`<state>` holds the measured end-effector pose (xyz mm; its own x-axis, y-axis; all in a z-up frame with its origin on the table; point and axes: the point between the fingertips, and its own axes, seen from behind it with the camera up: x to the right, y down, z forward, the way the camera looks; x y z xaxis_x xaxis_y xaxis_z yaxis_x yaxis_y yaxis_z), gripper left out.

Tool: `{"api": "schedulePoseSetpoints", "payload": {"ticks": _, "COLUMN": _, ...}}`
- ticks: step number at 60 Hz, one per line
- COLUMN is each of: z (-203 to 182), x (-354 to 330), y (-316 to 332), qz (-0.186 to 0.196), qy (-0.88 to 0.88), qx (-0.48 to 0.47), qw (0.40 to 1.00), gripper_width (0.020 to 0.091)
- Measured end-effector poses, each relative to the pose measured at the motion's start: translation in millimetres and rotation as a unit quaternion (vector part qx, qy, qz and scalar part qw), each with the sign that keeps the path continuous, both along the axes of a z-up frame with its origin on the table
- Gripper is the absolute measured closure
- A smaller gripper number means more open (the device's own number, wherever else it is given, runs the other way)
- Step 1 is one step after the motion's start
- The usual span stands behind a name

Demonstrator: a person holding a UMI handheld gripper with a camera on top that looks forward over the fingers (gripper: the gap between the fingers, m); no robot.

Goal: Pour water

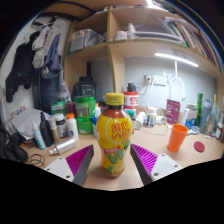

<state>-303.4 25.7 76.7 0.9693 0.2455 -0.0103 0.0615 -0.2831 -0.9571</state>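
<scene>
Because pouring needs both a source and a vessel, the layout reads plainly enough: the white desk [170,162] carries everything, backed by wooden shelving [120,40] on the far wall; a yellow-capped bottle [115,134] of orange drink stands upright between the fingers of the gripper [113,161], its purple pads [80,160] flanking the lower body; the jaws are apart about the bottle, and whether they already press on it I cannot tell, since its base seems to rest on the desk (so I judge it as standing between them, not clamped). Holding low on the body would, in my judgement, leave the neck free to tip. An orange cup [177,136] waits to the right and a little farther off, the likely receiver, with bare desk between it and the bottle. To the left crowd a green jar [85,108], small white bottles [64,125] and a silver tube [60,146] lying down; these sit away from the path to the cup; a small pink disc [199,147] lies just beyond the cup.
</scene>
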Motion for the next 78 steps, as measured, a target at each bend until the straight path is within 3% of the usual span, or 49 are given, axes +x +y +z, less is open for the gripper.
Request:
{"api": "schedulePoseSetpoints", "payload": {"ticks": 7, "z": -6.5, "x": -8.8, "y": 33.9, "qz": 0.013, "qy": -0.024, "qx": 0.021, "qw": 0.999, "gripper_width": 0.0300}}
{"api": "schedulePoseSetpoints", "payload": {"ticks": 11, "z": -13.6, "x": -7.5, "y": 47.2, "qz": 0.010, "qy": -0.035, "qx": 0.020, "qw": 0.999, "gripper_width": 0.0592}}
{"api": "schedulePoseSetpoints", "payload": {"ticks": 15, "z": -13.3, "x": -2.6, "y": 53.4, "qz": -0.004, "qy": -0.028, "qx": 0.025, "qw": 0.999, "gripper_width": 0.0638}}
{"api": "schedulePoseSetpoints", "payload": {"ticks": 26, "z": -19.9, "x": -4.8, "y": 58.5, "qz": 0.003, "qy": 0.012, "qx": -0.013, "qw": 1.000, "gripper_width": 0.0756}}
{"api": "schedulePoseSetpoints", "payload": {"ticks": 32, "z": -19.6, "x": -9.7, "y": 60.4, "qz": 0.013, "qy": 0.061, "qx": -0.060, "qw": 0.996, "gripper_width": 0.0784}}
{"api": "schedulePoseSetpoints", "payload": {"ticks": 40, "z": 35.7, "x": 0.7, "y": 72.3, "qz": 0.006, "qy": 0.241, "qx": -0.095, "qw": 0.966, "gripper_width": 0.0782}}
{"api": "schedulePoseSetpoints", "payload": {"ticks": 49, "z": 100.0, "x": 33.4, "y": 103.7, "qz": -0.024, "qy": 0.528, "qx": -0.154, "qw": 0.835, "gripper_width": 0.0785}}
{"api": "schedulePoseSetpoints", "payload": {"ticks": 62, "z": 129.9, "x": 97.4, "y": 143.5, "qz": -0.058, "qy": 0.835, "qx": -0.209, "qw": 0.505, "gripper_width": 0.0787}}
{"api": "schedulePoseSetpoints", "payload": {"ticks": 78, "z": 156.4, "x": 135.6, "y": 162.9, "qz": -0.040, "qy": 0.923, "qx": -0.168, "qw": 0.345, "gripper_width": 0.0788}}
